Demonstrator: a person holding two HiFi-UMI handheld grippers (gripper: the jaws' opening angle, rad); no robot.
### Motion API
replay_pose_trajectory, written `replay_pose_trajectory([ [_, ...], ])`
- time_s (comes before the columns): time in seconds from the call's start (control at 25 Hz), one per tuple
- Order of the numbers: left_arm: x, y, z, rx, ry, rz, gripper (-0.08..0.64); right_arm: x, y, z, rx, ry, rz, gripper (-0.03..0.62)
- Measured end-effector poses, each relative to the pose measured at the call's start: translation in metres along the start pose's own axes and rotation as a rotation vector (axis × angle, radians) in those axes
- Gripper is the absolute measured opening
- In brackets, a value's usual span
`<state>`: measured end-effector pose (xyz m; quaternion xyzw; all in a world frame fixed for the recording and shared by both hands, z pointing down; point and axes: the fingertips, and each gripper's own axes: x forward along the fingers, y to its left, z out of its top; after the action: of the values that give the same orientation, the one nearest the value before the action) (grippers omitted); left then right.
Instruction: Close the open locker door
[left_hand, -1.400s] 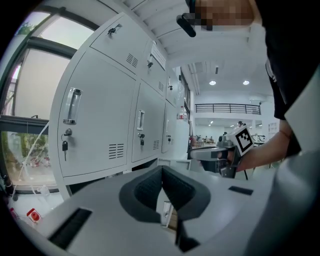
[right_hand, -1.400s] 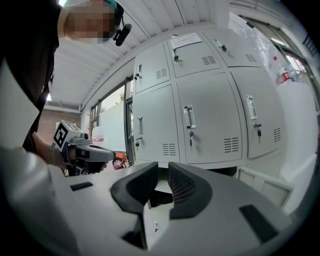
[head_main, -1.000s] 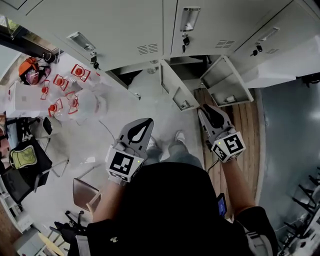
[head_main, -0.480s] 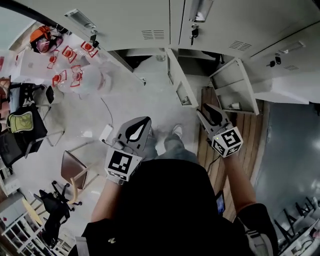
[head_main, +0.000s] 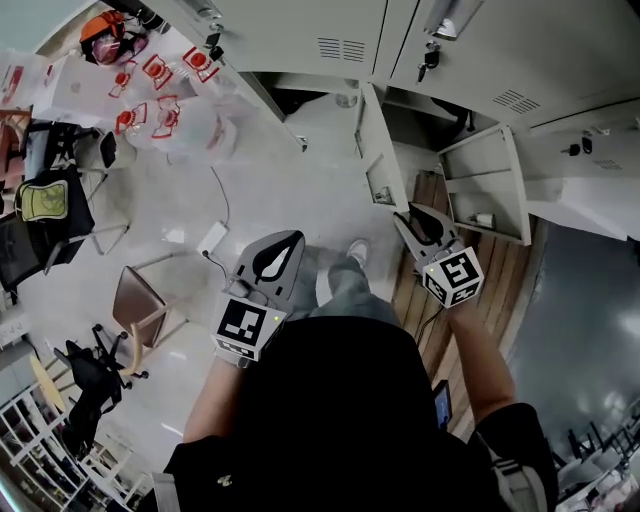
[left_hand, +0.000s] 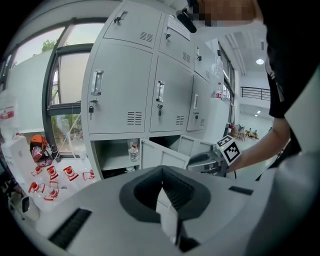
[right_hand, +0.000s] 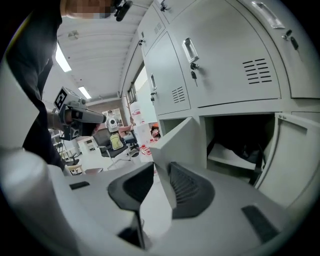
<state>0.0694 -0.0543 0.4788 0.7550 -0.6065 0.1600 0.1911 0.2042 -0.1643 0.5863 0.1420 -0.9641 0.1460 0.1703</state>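
Grey lockers run across the top of the head view, and three low doors stand open. My right gripper (head_main: 401, 214) is shut, its tips close beside the free end of the middle open door (head_main: 376, 150); I cannot tell whether they touch. In the right gripper view that door (right_hand: 180, 142) rises straight ahead of my right gripper (right_hand: 159, 169), beside a compartment (right_hand: 240, 145) with something dark in it. My left gripper (head_main: 299, 240) is shut and empty, held over the floor well short of the lockers. In the left gripper view my left gripper (left_hand: 163, 172) faces a compartment holding a bottle (left_hand: 132, 149).
Another open door (head_main: 490, 185) stands to the right and a third (head_main: 268, 100) to the left. White bags with red print (head_main: 160, 90) and an orange helmet (head_main: 105, 35) lie at upper left. A wooden chair (head_main: 135, 300) and dark chairs stand at left. A wooden floor strip (head_main: 430, 290) runs under my right arm.
The head view has swung, so the lockers and bags sit higher and further right. The middle door's free end now lies closer to my right gripper's tips. Both grippers stay shut.
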Motion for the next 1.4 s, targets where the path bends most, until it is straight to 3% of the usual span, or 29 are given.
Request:
replay_pose_trajectory([
  [0.28, -0.024, 0.024, -0.011, -0.034, -0.016, 0.033, 0.021, 0.025, 0.033, 0.000, -0.016, 0.023, 0.023, 0.118],
  [0.48, -0.051, 0.064, -0.020, -0.053, -0.032, 0.064, 0.021, 0.060, 0.062, 0.005, 0.002, 0.032, 0.001, 0.117],
  [0.72, -0.083, 0.120, -0.034, -0.079, -0.040, 0.083, 0.021, 0.113, 0.091, 0.017, 0.022, 0.028, -0.085, 0.114],
  [1.16, -0.139, 0.203, -0.047, -0.044, -0.068, 0.044, 0.021, 0.192, 0.107, 0.050, 0.034, 0.029, -0.293, 0.109],
  [1.4, -0.156, 0.220, -0.038, -0.079, -0.081, 0.053, 0.021, 0.217, 0.117, 0.079, 0.018, 0.044, -0.300, 0.107],
])
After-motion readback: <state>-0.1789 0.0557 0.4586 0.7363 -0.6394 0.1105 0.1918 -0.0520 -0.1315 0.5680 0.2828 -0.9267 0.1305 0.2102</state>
